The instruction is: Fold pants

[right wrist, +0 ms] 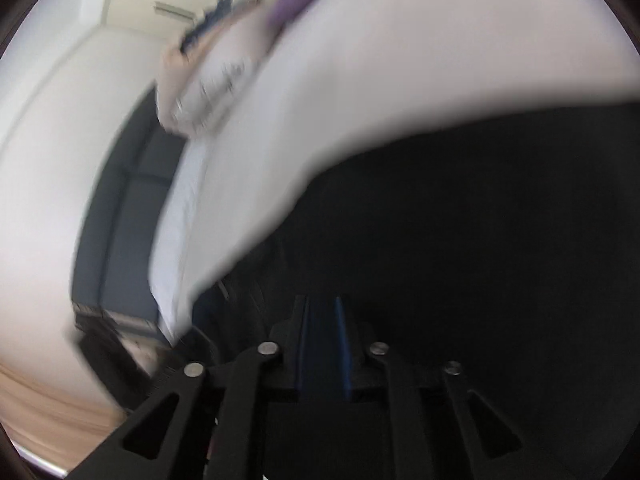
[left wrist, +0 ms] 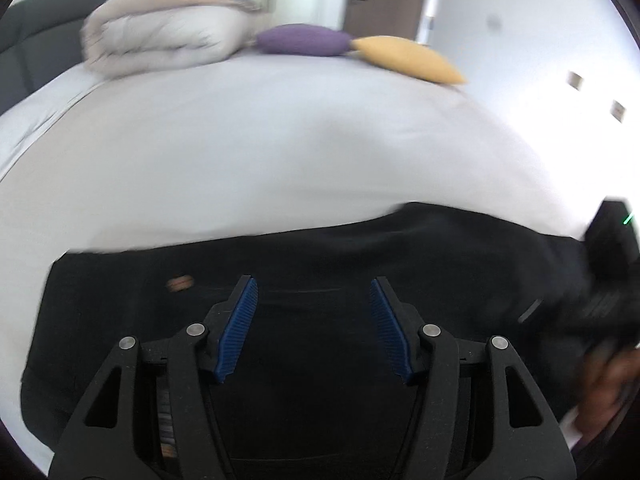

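While the left gripper (left wrist: 314, 292) sits at the bottom middle of the left wrist view with its two blue pads spread wide and nothing between them, the black pants (left wrist: 320, 264) lie right under it on the white bed (left wrist: 280, 140). They fill the lower half of that view.

In the right wrist view, the right gripper (right wrist: 322, 312) is at the bottom middle. Its pads are pulled close together. Dark cloth is all around them, but the picture is blurry and very dark there, so I cannot tell if cloth is pinched between them.

The pants stretch long from the left of the left wrist view to the right. A small orange tag (left wrist: 180, 282) shows near the left end. I cannot tell which end is the waist.

What could go wrong? If the right gripper is holding cloth, only that end has a hold, since the left one holds nothing. The loose end could drag or bunch up, and the fold would come out crooked. The blur hints at quick moving, which could let the cloth slip.

Farther back, at the top of the left wrist view, sit a folded quilt (left wrist: 168, 36), a purple pillow (left wrist: 304, 40) and a yellow pillow (left wrist: 408, 58).
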Action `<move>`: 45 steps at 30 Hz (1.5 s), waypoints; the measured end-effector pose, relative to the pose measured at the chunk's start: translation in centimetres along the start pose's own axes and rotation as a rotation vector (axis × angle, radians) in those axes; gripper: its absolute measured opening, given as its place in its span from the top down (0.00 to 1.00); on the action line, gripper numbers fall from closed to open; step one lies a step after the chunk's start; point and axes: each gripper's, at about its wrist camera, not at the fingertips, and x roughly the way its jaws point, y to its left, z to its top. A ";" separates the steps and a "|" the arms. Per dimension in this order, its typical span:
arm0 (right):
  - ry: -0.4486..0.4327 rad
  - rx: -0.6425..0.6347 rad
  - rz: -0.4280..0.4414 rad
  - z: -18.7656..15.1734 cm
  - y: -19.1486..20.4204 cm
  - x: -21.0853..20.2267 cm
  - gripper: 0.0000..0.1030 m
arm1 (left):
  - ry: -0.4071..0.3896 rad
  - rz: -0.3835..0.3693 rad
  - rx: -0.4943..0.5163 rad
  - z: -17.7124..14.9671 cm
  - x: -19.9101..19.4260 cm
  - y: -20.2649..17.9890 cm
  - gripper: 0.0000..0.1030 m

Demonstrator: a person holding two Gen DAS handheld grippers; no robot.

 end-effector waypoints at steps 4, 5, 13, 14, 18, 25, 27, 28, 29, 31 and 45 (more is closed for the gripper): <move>-0.059 0.142 0.075 -1.3 -4.7 -3.2 1.00 | 0.155 -0.012 0.014 -1.6 4.2 -1.7 0.44; -0.104 0.137 0.036 -1.5 -5.7 -5.2 1.00 | 0.136 -0.021 0.001 -2.2 4.4 -1.4 0.44; -0.500 0.315 -0.127 -3.4 -17.2 -21.3 1.00 | 0.100 -0.005 -0.035 -2.9 3.4 0.9 0.44; -0.547 0.338 -0.147 -3.7 -18.5 -23.4 1.00 | 0.093 0.002 -0.037 -3.5 3.1 1.0 0.44; -0.593 0.299 -0.238 -3.4 -19.7 -27.1 1.00 | 0.070 0.098 -0.019 -4.6 1.9 1.8 0.47; -0.623 0.306 -0.319 -4.3 -18.9 -29.2 1.00 | 0.058 0.138 -0.014 -5.2 -0.1 5.7 0.65; -0.648 0.324 -0.348 -4.5 -18.4 -30.8 1.00 | 0.047 0.110 -0.015 -5.6 -1.3 7.0 0.65; -0.665 0.339 -0.359 -4.6 -18.8 -31.4 1.00 | 0.039 0.098 -0.016 -5.7 -1.8 7.5 0.65; -0.681 0.348 -0.366 -5.1 -18.4 -31.8 0.94 | 0.035 0.109 -0.010 -6.0 -2.5 8.0 0.65; -0.679 0.325 -0.341 -6.3 -16.8 -32.2 0.90 | 0.035 0.202 -0.007 -6.0 -3.6 8.8 0.66; -0.264 0.114 -0.092 -9.2 -5.0 -13.2 1.00 | 0.095 -0.067 0.014 -6.3 0.7 -5.1 0.66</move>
